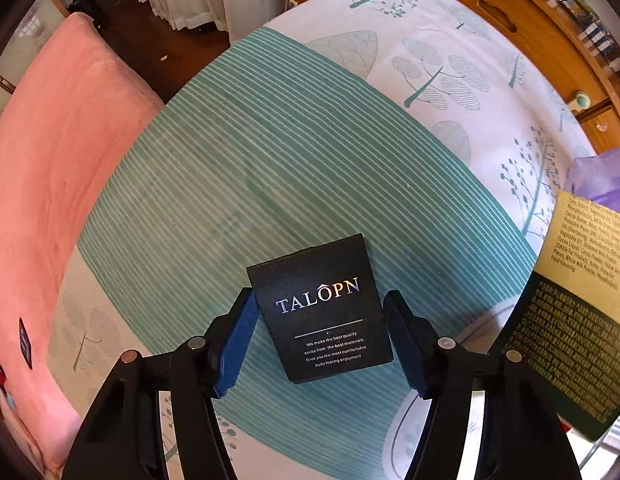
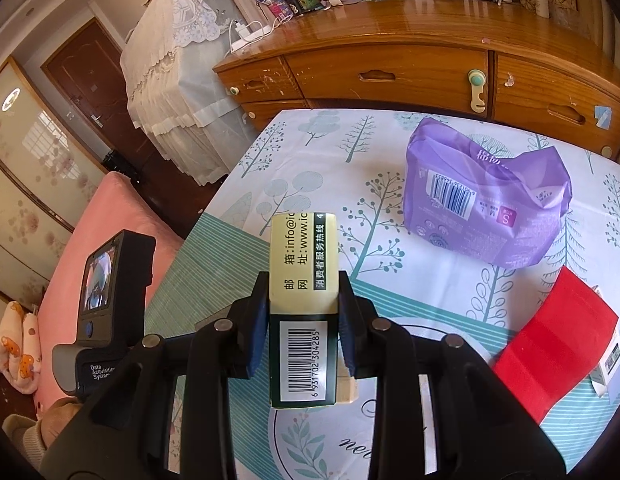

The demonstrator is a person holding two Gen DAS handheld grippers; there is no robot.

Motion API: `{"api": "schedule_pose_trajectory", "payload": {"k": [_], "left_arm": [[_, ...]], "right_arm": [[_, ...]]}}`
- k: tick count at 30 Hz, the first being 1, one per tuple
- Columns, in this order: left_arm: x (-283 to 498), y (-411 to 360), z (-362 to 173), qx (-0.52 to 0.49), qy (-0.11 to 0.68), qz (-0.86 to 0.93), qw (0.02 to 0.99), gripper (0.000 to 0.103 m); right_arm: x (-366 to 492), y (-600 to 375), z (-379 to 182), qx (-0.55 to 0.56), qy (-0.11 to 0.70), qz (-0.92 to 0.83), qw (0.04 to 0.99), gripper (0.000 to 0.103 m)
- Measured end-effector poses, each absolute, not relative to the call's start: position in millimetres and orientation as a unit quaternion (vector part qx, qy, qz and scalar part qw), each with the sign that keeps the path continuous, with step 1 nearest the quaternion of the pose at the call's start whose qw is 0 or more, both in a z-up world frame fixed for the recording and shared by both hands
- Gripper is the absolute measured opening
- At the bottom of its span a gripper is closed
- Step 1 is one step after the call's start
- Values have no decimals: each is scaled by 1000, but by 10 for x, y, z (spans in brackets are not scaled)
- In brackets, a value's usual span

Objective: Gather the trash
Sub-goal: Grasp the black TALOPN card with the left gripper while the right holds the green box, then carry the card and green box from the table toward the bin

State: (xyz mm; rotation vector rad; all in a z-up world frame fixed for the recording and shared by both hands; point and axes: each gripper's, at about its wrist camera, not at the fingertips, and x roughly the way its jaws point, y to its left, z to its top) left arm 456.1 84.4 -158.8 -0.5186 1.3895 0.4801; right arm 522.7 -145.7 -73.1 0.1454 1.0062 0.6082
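The purple packet (image 2: 486,196), largest of the trash, is seen lying on the bed (image 2: 390,152) toward its far edge by the dresser (image 2: 390,72). The cream-and-green box (image 2: 301,304) is pinched by the right gripper (image 2: 301,320), long axis pointing away along the fingers. The black card (image 1: 322,308) lies flat between the spread left gripper (image 1: 322,344) pads, untouched.

The red box (image 2: 558,350) runs off the right wrist view's edge, and the yellow-green box (image 1: 578,300) off the left's.
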Motion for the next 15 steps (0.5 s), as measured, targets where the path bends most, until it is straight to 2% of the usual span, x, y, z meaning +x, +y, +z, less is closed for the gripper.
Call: {"api": "schedule_pose_trajectory", "payload": {"k": [15], "left_arm": [[3356,779,-756,-186,589,103,779,63]], "right_arm": [[4136,-1502,-320,72,465,292,833,27]]}}
